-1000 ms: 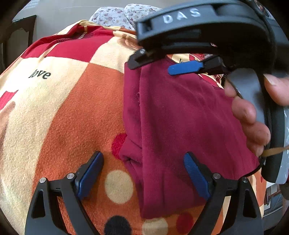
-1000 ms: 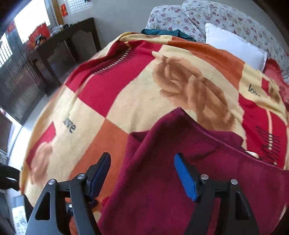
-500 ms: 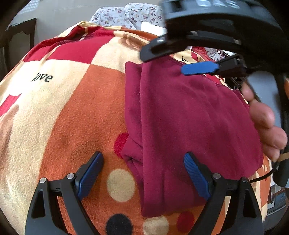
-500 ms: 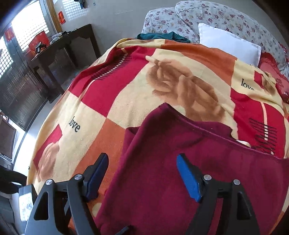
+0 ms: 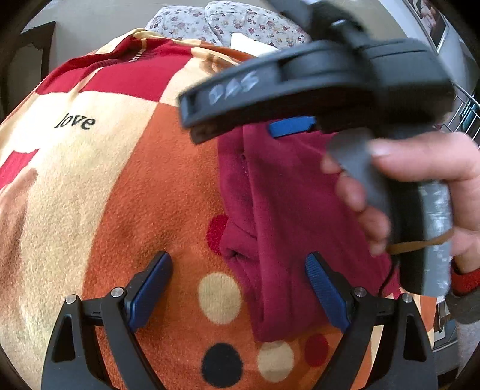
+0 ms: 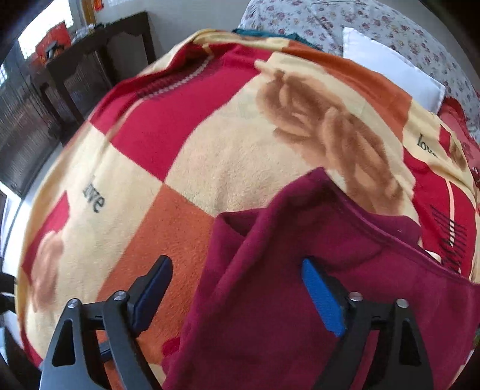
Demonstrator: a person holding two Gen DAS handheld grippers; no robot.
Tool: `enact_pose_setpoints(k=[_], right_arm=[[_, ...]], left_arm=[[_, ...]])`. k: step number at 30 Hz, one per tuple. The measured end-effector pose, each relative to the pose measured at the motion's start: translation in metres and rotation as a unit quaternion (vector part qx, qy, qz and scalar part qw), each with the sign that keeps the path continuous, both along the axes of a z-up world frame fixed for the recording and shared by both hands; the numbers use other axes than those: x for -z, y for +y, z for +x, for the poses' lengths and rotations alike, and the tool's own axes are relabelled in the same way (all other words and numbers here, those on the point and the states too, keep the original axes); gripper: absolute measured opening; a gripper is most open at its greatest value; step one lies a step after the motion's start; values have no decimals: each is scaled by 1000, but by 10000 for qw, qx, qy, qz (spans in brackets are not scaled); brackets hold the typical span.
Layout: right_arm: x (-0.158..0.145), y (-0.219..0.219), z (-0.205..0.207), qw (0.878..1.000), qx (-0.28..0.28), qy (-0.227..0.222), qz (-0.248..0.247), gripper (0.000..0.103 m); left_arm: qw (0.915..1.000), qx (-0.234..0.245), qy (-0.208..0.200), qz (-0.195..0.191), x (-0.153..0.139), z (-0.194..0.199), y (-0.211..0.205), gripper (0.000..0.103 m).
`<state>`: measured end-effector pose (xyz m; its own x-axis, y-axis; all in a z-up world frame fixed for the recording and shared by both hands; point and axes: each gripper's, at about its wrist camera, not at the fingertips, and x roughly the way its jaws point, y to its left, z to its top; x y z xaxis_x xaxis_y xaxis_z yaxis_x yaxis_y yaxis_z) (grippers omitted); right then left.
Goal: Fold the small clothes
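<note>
A dark red garment [image 5: 285, 216] lies on the patterned blanket [image 5: 126, 186], folded lengthwise with a bunched cuff near its lower left edge. My left gripper [image 5: 237, 288] is open and empty, its jaws wide apart over the garment's near end. My right gripper [image 6: 237, 288] is open too, hovering over the garment [image 6: 285, 300] near its left edge. In the left wrist view the right gripper's body [image 5: 315, 87] and the hand holding it cross above the garment's far part and hide it.
The blanket [image 6: 240, 156] covers a bed. Floral pillows [image 6: 375, 27] and a white pillow [image 6: 390, 72] lie at the head. A dark wooden cabinet [image 6: 90, 66] stands by the wall on the left. The bed's edge drops off at the left.
The right gripper has swung left and lower over the garment, now blurred in the left wrist view. The left gripper has stayed in place. The garment has not visibly shifted.
</note>
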<state>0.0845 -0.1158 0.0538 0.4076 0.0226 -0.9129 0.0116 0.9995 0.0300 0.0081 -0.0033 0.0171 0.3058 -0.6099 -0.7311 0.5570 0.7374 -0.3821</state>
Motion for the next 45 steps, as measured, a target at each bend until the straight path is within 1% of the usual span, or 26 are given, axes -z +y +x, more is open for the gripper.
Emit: enact_pose_setpoints(k=[1,2,3,4,5,6,8,9,12,14,16,18,20,21,23,24,27,29,30,32,34,35,38,41,43,45], right_arm=[[2,3,1,9998,-59,-56,-159,93],[4,3,0,9994,-37,-144,-305,84],[5,2,-2,9985,26,-199,-510,66],[4,0,-6,9978,37,-275,-604,59],[2,-4,-10,9980,17,-348,-518,50],[-3,-12,-16,9986,6,-438,-308,33],[-12,-30,-26,9983,88,-540,196,20],[-16,-37,-31,9973,128,-598,411,18],[-27,-54,-49,9923,172,-804,928,17],[-29,-61,-57,9899,191,-872,1105,17],[-33,-62,-60,9884,218,-936,1179,17],[-35,-62,-62,9876,234,-976,1209,16],[-35,-62,-66,9872,232,-1024,1202,16],[-37,-64,-69,9866,245,-1089,1186,16],[-42,-68,-76,9849,237,-1223,1198,16],[-46,-70,-80,9840,232,-1274,1222,16],[-47,-78,-85,9826,247,-1281,1324,16],[-47,-81,-86,9823,251,-1273,1349,16],[-47,-81,-86,9821,266,-1274,1364,16],[-45,-81,-86,9816,275,-1255,1411,15],[-44,-80,-84,9817,252,-1243,1417,15],[-44,-79,-84,9816,234,-1239,1431,15],[-46,-76,-86,9823,166,-1252,1382,16],[-46,-76,-86,9823,144,-1257,1385,16],[-45,-76,-86,9822,139,-1257,1385,16],[-45,-77,-88,9814,173,-1291,1408,16]], left_arm=[[10000,10,19,-54,-1,1,1,90],[9999,17,58,-139,-1,2,2,90],[9994,3,144,-319,-2,5,6,90],[9986,-29,215,-475,-2,7,10,90],[9976,-75,275,-630,-3,9,13,90],[9964,-119,308,-777,-4,10,16,90],[9958,-145,195,-878,-7,10,19,90],[9960,-144,116,-876,-7,10,19,90],[9954,-2,-2,-955,-10,2,15,90],[9962,15,-53,-864,-9,-2,9,90],[9973,-84,-139,-720,-7,0,8,90],[9954,-121,-151,-938,-11,0,14,90],[9924,-159,-270,-1191,-17,0,20,91],[9922,-241,-419,-1151,-19,0,20,92],[9925,-397,-545,-1017,-17,2,19,94],[9928,-406,-504,-1011,-15,4,17,94],[9921,-297,-51,-1219,-9,11,10,95],[9910,15,199,-1320,-8,9,5,95],[9878,265,266,-1511,-10,6,5,95],[9838,537,47,-1710,-18,-6,7,95],[9859,492,-191,-1590,-20,-9,7,96],[9884,407,-190,-1449,-17,-7,5,96],[9938,115,118,-1097,-6,4,3,96],[9951,-167,-80,-974,-7,7,5,96],[9959,-53,-93,-897,-4,4,-2,96],[9982,152,-140,-570,2,-2,-15,95]])
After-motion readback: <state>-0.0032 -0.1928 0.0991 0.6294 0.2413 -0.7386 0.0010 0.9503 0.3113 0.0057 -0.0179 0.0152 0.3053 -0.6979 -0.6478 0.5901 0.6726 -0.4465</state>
